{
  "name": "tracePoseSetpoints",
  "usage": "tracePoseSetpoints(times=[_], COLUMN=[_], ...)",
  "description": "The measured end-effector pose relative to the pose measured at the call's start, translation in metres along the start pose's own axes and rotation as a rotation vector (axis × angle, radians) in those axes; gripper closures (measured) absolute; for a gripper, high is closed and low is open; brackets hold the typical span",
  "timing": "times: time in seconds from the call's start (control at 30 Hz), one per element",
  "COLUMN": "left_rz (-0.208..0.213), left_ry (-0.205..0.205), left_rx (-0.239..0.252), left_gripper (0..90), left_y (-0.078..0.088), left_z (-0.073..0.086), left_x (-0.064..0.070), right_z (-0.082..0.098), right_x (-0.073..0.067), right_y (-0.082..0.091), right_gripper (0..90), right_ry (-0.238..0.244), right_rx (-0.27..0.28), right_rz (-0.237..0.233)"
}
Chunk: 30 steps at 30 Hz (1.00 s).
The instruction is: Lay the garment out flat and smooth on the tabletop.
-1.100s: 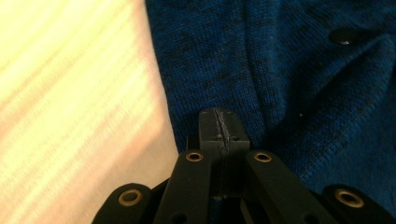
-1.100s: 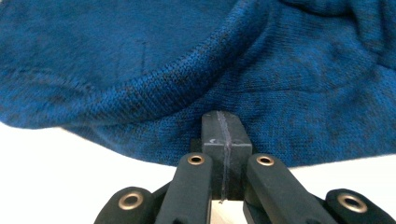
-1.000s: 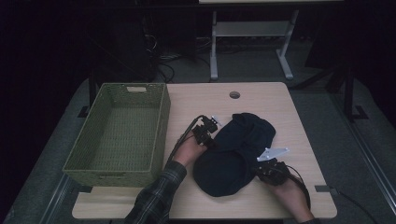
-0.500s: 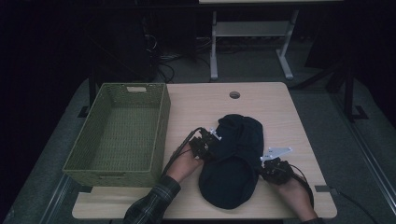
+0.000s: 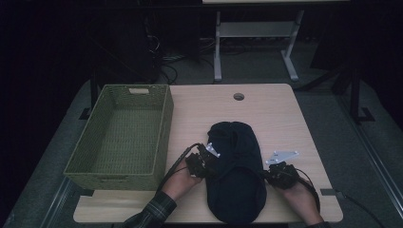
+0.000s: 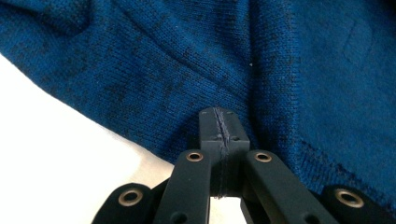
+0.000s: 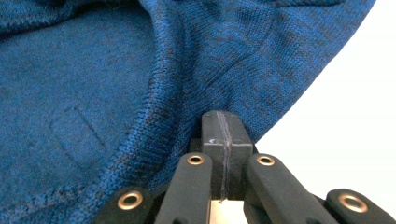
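Our left claw (image 5: 205,164) has drawn the blue knit (image 5: 236,175) inward toward the right claw (image 5: 277,172); both pinch its edges, narrowing the fold.

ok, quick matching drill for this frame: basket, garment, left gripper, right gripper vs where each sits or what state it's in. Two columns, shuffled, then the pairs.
Things:
1. woven basket
2. blue knit garment
3. left gripper
4. right gripper

Places or states:
A. shut at the garment's right edge
B. lying bunched on the table between both hands
C. shut at the garment's left edge
D. nothing in it, at the table's left side

Pairs: 1-D, 2-B, 3-C, 4-A
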<state>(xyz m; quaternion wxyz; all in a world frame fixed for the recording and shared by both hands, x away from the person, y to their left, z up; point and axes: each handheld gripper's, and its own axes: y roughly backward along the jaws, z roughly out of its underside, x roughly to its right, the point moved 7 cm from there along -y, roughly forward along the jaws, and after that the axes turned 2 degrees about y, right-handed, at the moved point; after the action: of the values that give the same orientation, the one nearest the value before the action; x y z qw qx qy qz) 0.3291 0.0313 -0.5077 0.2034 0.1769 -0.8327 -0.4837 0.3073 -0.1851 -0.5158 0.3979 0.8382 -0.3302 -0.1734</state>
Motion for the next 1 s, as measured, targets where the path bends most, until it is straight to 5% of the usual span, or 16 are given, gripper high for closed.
tracePoseSetpoints(times=[0.47, 0.5, 0.6, 0.8, 1.0], left_rz=[0.007, 0.007, 0.011, 0.013, 0.008], left_ry=[-0.012, -0.013, -0.013, -0.009, -0.012], left_rx=[-0.002, -0.005, -0.006, 0.0, -0.002], left_gripper=[90.0, 89.9, 89.9, 90.0, 90.0], left_y=[0.003, 0.003, 0.003, 0.002, 0.002], left_z=[0.007, 0.007, 0.007, 0.007, 0.007], left_x=[0.007, 0.006, 0.006, 0.006, 0.006], right_z=[0.002, 0.001, -0.002, -0.029, -0.072], right_x=[-0.008, -0.007, -0.003, 0.024, 0.07], right_y=[0.002, 0.003, 0.006, 0.013, 0.001], right_gripper=[88.9, 81.6, 77.9, 73.7, 71.0], right_ry=[0.006, -0.002, -0.004, -0.037, -0.103], right_rx=[-0.006, -0.002, 0.006, 0.084, 0.148], right_rz=[-0.02, -0.032, -0.03, 0.015, 0.034])
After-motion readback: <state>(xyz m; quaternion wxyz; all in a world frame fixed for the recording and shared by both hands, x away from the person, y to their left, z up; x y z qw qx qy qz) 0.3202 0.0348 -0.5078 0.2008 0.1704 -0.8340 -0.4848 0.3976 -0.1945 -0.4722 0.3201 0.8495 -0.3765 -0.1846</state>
